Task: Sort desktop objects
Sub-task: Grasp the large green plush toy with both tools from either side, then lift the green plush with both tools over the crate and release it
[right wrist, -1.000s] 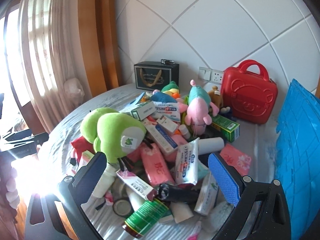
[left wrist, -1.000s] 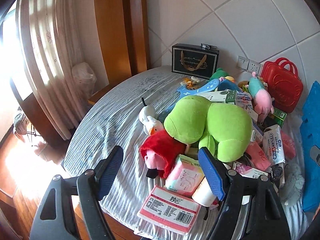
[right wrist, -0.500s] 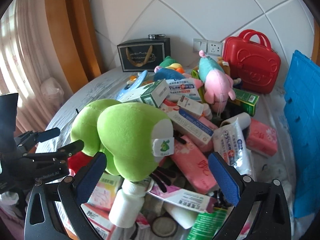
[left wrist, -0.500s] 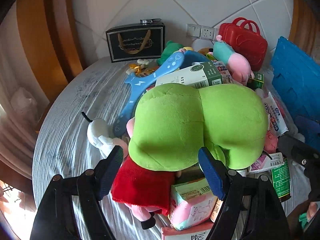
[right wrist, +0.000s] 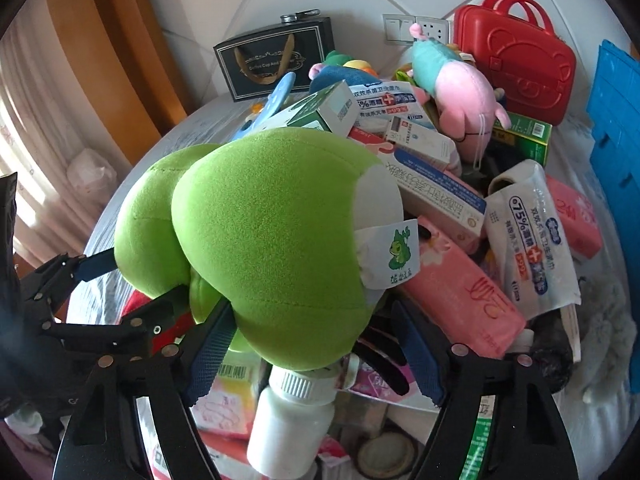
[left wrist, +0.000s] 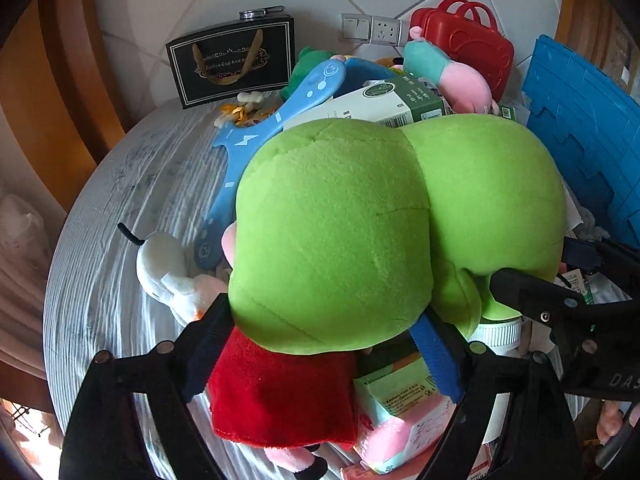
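Straddled one lobe of the green plush toy (left wrist: 360,220) with the left gripper (left wrist: 320,344), jaws opening, pads not clearly pressing; straddled the other lobe (right wrist: 272,240) with the right gripper (right wrist: 316,356), jaws closing, contact not clear. Sat atop the clutter pile on the round table (left wrist: 120,208), red plush (left wrist: 280,396) and white bottle (right wrist: 288,420) beneath it, pink pig plush (right wrist: 460,92) and red case (right wrist: 516,48) behind it.
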`<state>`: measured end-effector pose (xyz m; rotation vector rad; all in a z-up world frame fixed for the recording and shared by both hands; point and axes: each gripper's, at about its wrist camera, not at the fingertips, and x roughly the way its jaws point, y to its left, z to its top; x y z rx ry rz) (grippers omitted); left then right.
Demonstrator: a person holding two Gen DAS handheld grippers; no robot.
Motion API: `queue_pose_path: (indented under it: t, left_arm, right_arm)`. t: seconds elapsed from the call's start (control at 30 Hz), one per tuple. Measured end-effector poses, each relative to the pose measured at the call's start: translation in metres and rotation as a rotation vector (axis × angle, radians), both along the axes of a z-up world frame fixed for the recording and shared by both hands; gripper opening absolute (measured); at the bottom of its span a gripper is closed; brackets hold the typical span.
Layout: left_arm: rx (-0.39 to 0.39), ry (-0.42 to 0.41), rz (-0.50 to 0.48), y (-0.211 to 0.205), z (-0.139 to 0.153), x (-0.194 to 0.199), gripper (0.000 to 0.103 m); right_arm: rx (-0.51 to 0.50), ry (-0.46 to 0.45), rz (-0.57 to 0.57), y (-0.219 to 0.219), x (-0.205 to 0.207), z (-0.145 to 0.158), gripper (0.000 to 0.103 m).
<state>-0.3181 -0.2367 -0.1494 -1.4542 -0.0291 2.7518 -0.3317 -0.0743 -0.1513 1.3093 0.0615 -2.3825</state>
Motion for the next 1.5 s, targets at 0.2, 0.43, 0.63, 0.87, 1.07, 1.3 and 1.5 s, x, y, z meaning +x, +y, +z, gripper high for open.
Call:
queue_pose_path:
  t: [0.2,0.43,0.63,0.87,1.07,1.3,1.5]
  left_arm:
    - [-0.005,0.016,-0.007,0.002,-0.005,-0.009,0.087]
    - [-0.007,0.066,-0.027,0.005,0.003,0.001,0.068]
    - [0.009,0.135,-0.024,0.003,0.029,0.020,0.066]
    - [0.001,0.262,-0.018,0.009,0.079,0.041,0.066]
    - [0.007,0.354,-0.031,0.021,0.118,0.050,0.066]
    - [0.014,0.427,-0.085,0.050,0.147,0.054,0.066]
    - [0.030,0.469,-0.155,0.081,0.162,0.052,0.066]
  right_arm:
    - [0.009,-0.006,-0.007,-0.005,-0.006,-0.005,0.079]
    - [0.036,0.042,0.020,-0.013,0.001,-0.001,0.057]
    - [0.000,0.107,0.035,-0.004,0.018,0.022,0.053]
    - [-0.036,0.226,0.045,0.006,0.038,0.069,0.053]
    - [-0.039,0.327,0.034,0.017,0.051,0.111,0.053]
    - [-0.029,0.409,-0.011,0.044,0.065,0.145,0.053]
    - [-0.018,0.455,-0.068,0.074,0.074,0.165,0.053]
